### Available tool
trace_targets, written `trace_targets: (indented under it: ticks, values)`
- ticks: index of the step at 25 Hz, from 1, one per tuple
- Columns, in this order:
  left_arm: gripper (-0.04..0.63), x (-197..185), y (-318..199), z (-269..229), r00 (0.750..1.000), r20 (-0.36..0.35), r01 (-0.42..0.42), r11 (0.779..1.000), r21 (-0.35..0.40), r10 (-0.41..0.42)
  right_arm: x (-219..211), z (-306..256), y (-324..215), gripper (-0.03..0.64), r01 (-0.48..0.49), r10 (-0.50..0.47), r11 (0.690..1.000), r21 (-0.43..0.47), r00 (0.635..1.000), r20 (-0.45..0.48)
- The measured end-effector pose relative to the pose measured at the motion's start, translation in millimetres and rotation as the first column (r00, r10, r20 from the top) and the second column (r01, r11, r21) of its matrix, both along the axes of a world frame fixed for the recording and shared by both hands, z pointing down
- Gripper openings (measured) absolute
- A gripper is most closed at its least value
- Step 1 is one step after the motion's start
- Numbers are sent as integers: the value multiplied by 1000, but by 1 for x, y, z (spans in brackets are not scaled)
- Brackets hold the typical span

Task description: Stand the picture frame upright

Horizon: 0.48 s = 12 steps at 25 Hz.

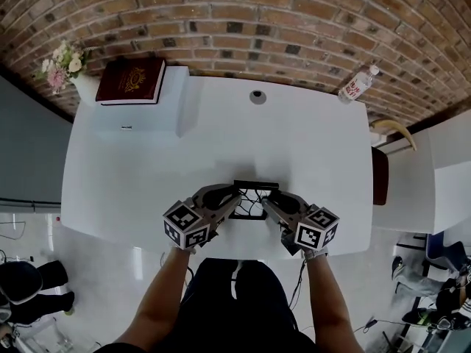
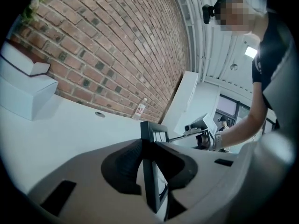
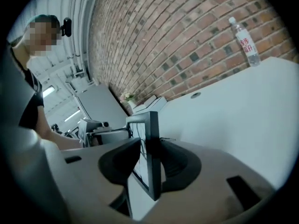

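A black picture frame stands on its edge near the front of the white table, a line drawing on its face. My left gripper holds the frame's left end; in the left gripper view the thin black edge runs between both pads, which press on it. My right gripper is at the frame's right end. In the right gripper view the frame stands between the jaws, one pad against it and a gap at the other.
A white box with a dark red book and flowers sit at the table's back left. A water bottle stands at the back right, a round cable port mid-back. A brick wall runs behind; a chair is at the right edge.
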State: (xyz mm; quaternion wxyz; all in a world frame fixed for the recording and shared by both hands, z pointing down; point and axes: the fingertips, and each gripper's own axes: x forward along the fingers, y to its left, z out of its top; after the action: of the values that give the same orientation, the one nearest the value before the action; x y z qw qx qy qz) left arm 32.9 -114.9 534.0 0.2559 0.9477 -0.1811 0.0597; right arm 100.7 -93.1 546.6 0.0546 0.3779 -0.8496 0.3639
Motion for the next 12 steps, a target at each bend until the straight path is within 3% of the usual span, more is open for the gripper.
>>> trace_targets:
  ticks: [5,8,12]
  values:
    - [91,-8,-3,-8,1000,5,-5,999,39,5,-8,-9,-3,99,42,-40,998,52,998,-38]
    - [91,-14,-9,-17,999,-38,28,999,32,-27,-13,-24,-6,93,65,-64,994,92,998,-10]
    - [92,-25,-16,-29,995,-87,46,999,29,-43,-24,-47,-10,89,169,-173,977,128,985,26]
